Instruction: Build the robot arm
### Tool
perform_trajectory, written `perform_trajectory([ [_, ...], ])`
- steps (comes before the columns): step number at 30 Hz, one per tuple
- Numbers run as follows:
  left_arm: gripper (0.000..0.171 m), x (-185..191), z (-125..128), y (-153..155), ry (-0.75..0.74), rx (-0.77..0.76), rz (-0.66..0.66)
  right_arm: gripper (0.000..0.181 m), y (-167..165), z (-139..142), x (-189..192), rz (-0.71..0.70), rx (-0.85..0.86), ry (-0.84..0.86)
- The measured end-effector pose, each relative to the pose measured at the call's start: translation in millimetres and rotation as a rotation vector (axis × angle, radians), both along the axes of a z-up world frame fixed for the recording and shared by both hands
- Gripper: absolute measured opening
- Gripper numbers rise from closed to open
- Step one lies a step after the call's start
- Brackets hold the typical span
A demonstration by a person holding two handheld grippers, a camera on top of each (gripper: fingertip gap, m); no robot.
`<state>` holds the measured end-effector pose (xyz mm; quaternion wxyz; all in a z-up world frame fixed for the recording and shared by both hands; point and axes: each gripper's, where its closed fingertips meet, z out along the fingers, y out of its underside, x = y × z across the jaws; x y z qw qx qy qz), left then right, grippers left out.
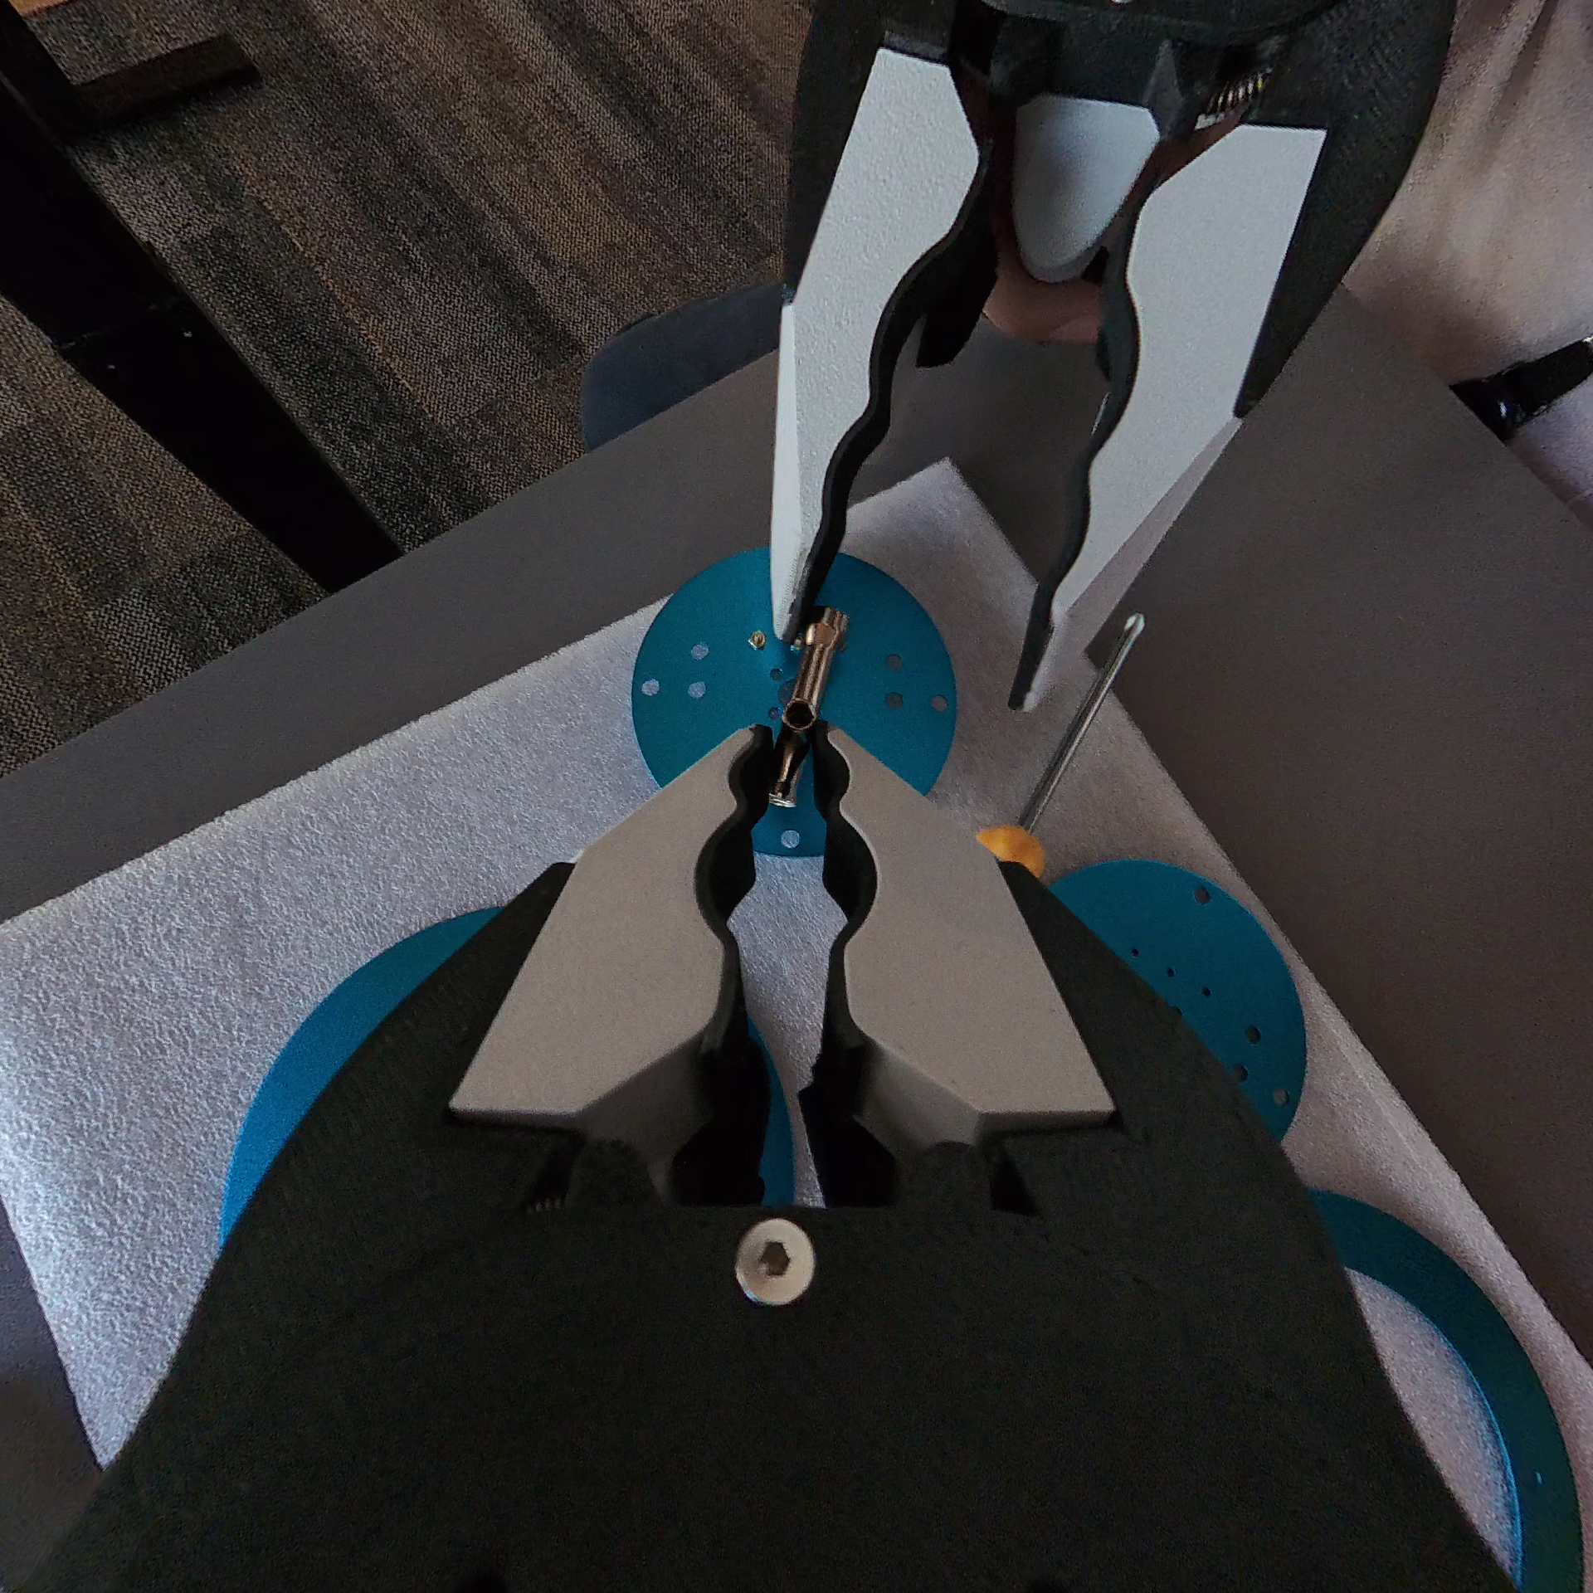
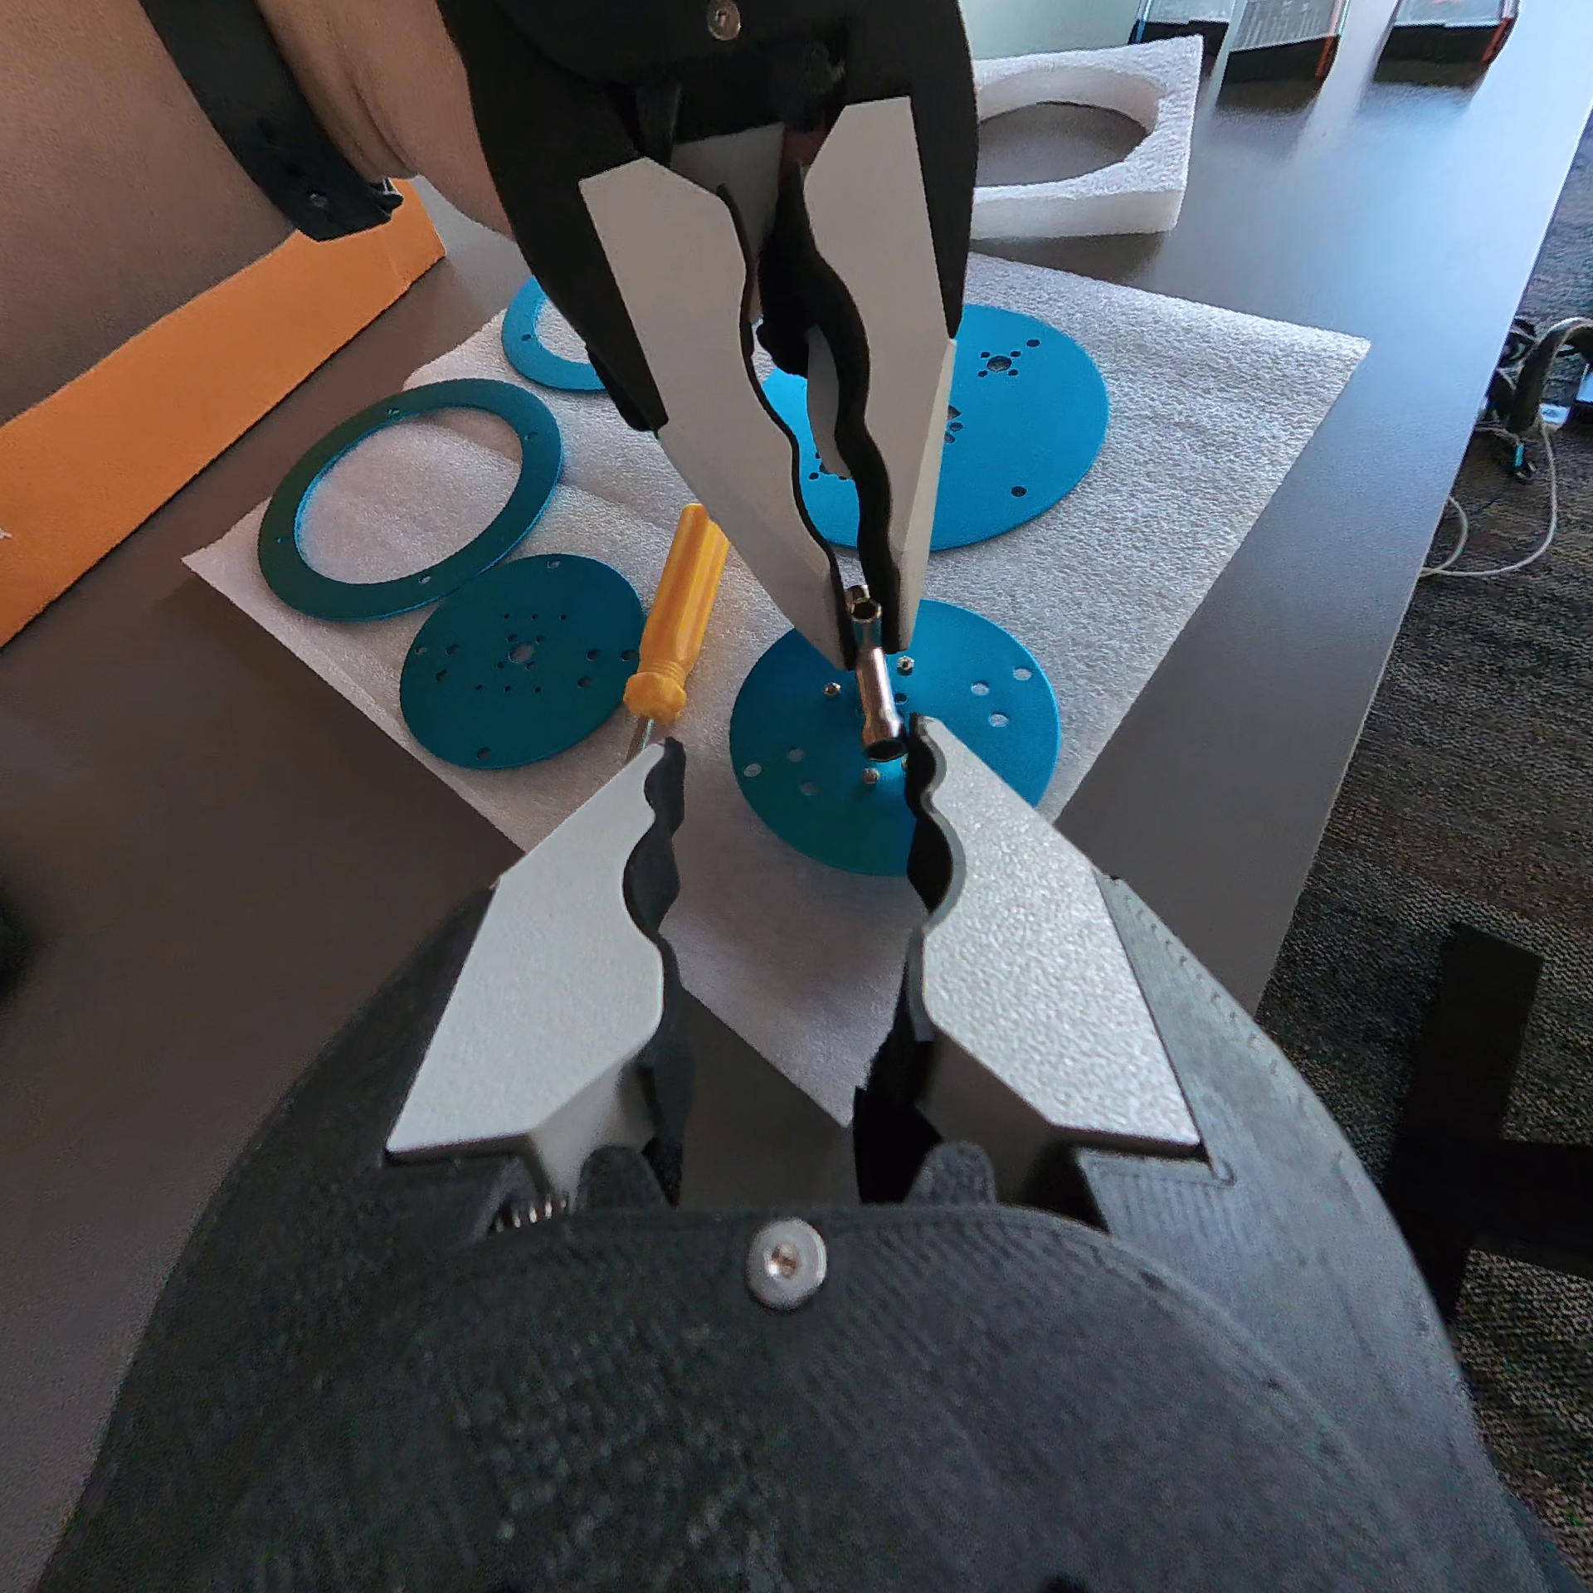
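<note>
Left hand-held gripper (image 1: 791,733) pinches a silver socket wrench (image 1: 806,681); right hand-held gripper (image 2: 793,754) spread; no readable writing.

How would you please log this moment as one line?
left gripper shut on socket tool | right gripper open, fingertip beside tool end | over blue disc on foam sheet | yellow screwdriver beside

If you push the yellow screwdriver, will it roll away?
Probably only a little. The yellow screwdriver has a round ribbed handle, so it could roll, but it lies on the soft white foam sheet, which likely slows it. Its thin metal shaft looks stiff, not bendy.
</note>
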<state>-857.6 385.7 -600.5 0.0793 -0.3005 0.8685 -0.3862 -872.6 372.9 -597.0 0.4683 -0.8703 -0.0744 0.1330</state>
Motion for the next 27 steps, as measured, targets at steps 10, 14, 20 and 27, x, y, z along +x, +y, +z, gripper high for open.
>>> perform_trajectory([
  [10, 0.008, -1, -1, 1, -0.001, -0.001, 0.008, 0.05, 1, 1, 1, -0.031, -0.008, 0.006],
  [14, 0.009, -2, -1, 1, -0.008, -0.016, 0.01, 0.051, -1, -1, -4, -0.031, -0.003, -0.024],
  [20, 0.005, 8, 15, 0, -0.067, -0.041, 0.095, 0.055, 0, 9, 14, -0.009, 0.027, -0.007],
  [27, 0.006, -47, 62, 33, 0.094, -0.092, 0.686, 0.052, -47, 24, 35, 0.111, 0.14, -0.102],
])
